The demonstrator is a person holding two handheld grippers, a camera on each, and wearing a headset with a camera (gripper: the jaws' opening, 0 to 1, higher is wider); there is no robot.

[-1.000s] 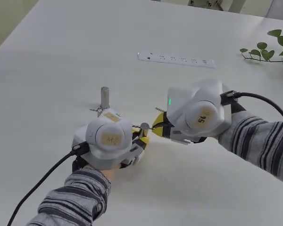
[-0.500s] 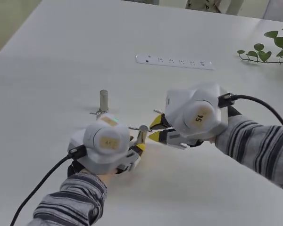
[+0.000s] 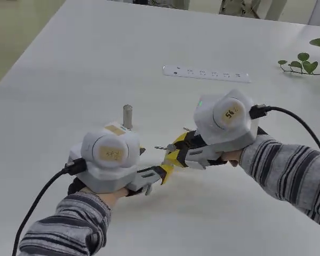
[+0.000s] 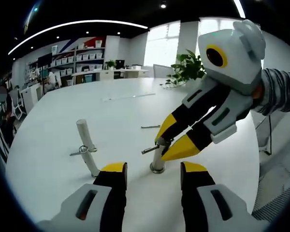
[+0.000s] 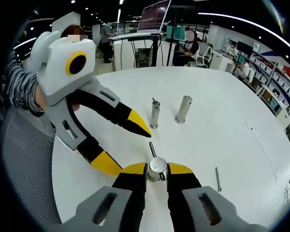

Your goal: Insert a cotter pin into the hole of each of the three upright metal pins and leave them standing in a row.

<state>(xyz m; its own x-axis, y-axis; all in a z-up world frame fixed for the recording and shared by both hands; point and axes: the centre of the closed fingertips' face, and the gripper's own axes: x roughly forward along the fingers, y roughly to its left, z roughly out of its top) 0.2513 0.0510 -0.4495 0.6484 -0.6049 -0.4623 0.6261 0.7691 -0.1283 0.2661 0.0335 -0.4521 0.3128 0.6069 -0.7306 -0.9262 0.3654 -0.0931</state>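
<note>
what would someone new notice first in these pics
Two white hand-held grippers meet tip to tip over the white table. The right gripper has its jaws shut on the top of an upright metal pin with a cotter pin poking from its side, and the left gripper faces it with jaws open. Just beyond stand a second pin and a third pin, and a spare cotter pin lies loose on the table.

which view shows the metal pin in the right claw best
Left gripper view: the metal pin stands side-on, base to top, in the right claw. The right gripper view looks down on its top; in the head view that claw mostly hides it.
</note>
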